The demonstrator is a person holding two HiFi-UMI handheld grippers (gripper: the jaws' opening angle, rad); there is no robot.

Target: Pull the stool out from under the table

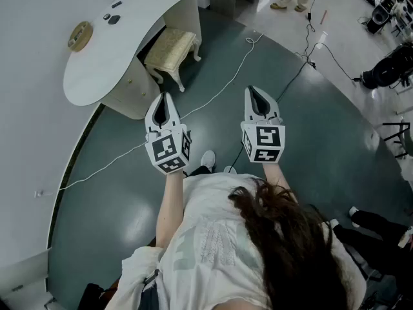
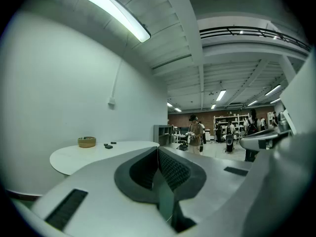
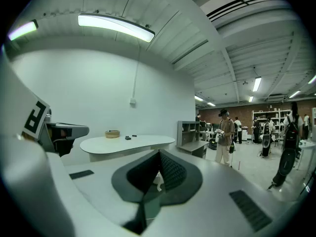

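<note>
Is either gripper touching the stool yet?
No: in the head view the left gripper and right gripper hang shut, well short of the stool.

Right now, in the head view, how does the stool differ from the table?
The table has a smooth, plain white top; the stool has a cream, patterned seat. The table is far larger and taller; the stool is low and sits partly under its edge. The table bears a basket and small dark items; the stool's seat is bare. Both are pale and stand on the dark floor.
</note>
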